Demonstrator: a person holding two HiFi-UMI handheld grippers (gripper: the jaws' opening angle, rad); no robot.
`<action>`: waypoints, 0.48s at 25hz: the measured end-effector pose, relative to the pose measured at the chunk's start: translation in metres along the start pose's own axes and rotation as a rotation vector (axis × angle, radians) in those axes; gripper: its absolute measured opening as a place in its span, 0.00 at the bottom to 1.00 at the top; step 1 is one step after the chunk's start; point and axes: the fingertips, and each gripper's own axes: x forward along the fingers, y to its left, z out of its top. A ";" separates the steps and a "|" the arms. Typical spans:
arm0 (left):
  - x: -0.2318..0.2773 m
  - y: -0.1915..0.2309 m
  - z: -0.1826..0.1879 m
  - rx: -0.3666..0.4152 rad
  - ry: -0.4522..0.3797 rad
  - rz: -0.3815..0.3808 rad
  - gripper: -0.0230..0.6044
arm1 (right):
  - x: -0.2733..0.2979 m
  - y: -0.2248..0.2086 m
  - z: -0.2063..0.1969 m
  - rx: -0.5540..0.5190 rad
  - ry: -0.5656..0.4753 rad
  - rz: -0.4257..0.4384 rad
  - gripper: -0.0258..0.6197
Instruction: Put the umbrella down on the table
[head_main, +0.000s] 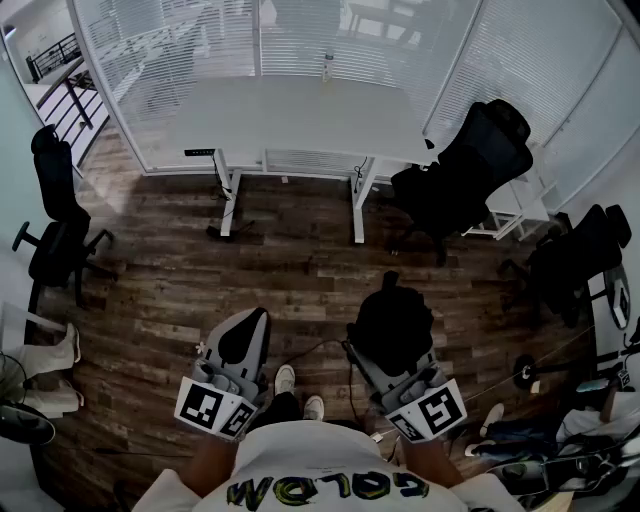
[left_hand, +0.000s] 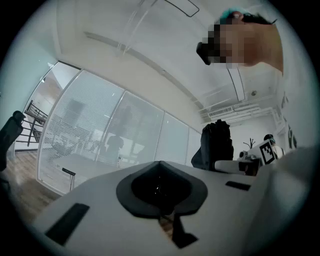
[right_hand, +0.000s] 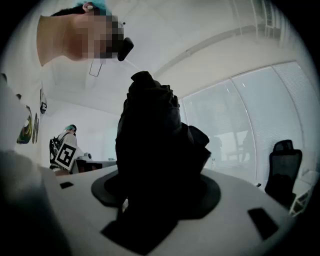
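Closest to the head camera is the white shirt (head_main: 310, 455), and just past it sit both grippers. Right gripper (head_main: 395, 365) has its jaws set wide and clamped on the umbrella (head_main: 395, 318), a black folded bundle that stands up out of the jaws and fills most of the right gripper view. Left gripper (head_main: 238, 348) holds nothing; from its own view I read the jaws as almost together, with only a thin slit between them. Both hang over the wood floor (head_main: 300, 270). I see the table (head_main: 300, 120) well apart from the umbrella, against the glass wall, with a black chair (head_main: 460, 170) near its right end.
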 end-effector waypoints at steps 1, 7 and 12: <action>0.002 0.000 0.001 -0.001 -0.001 0.000 0.05 | 0.000 -0.003 0.002 -0.005 -0.001 -0.003 0.45; 0.007 0.016 0.006 -0.001 -0.004 -0.005 0.05 | 0.017 -0.004 0.004 -0.015 0.000 -0.013 0.45; 0.009 0.054 0.015 -0.009 -0.013 -0.015 0.05 | 0.051 0.001 0.004 -0.001 -0.015 -0.026 0.45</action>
